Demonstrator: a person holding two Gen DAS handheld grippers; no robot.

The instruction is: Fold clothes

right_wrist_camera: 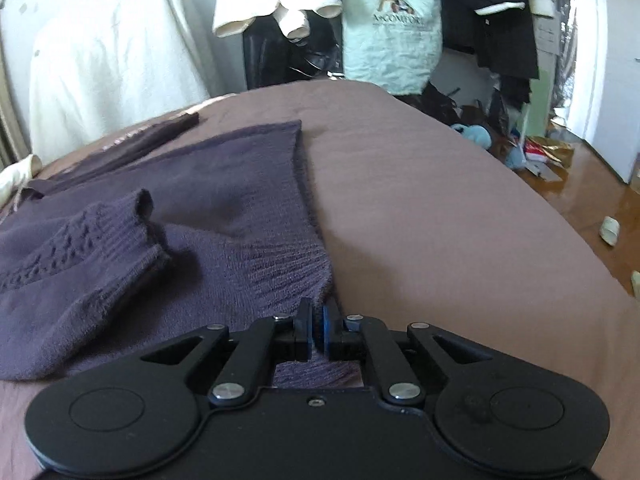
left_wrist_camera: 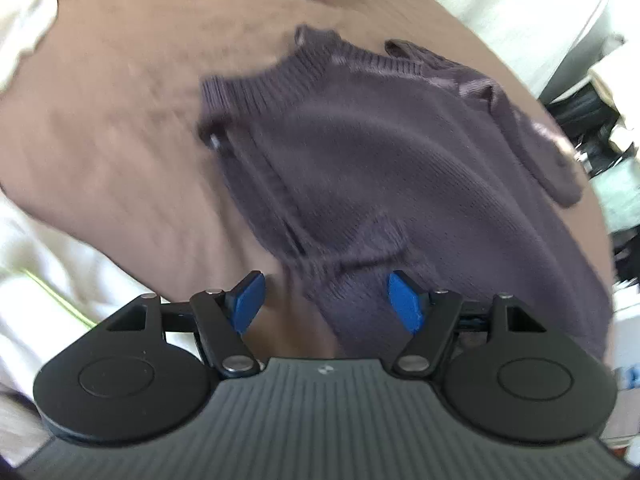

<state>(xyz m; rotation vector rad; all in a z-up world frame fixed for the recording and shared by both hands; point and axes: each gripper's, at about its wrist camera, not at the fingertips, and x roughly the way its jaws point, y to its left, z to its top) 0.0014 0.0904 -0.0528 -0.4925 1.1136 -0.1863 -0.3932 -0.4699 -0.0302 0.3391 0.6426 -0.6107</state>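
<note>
Right wrist view: purple knit sweater [right_wrist_camera: 192, 208] lies flat on the brown bed [right_wrist_camera: 440, 220], soft, floppy, light, best taken at its ribbed hem, where the right hand-held gripper [right_wrist_camera: 316, 330] pinches a corner; left hand-held gripper [left_wrist_camera: 328, 300] is spread over a sleeve.

Sweater [right_wrist_camera: 168, 216] lies on bed [right_wrist_camera: 440, 208], left part in right-wrist view; sleeve cuff [right_wrist_camera: 120, 232] on top; bag [right_wrist_camera: 390, 28] behind bed; floor [right_wrist_camera: 592, 188] right.
</note>
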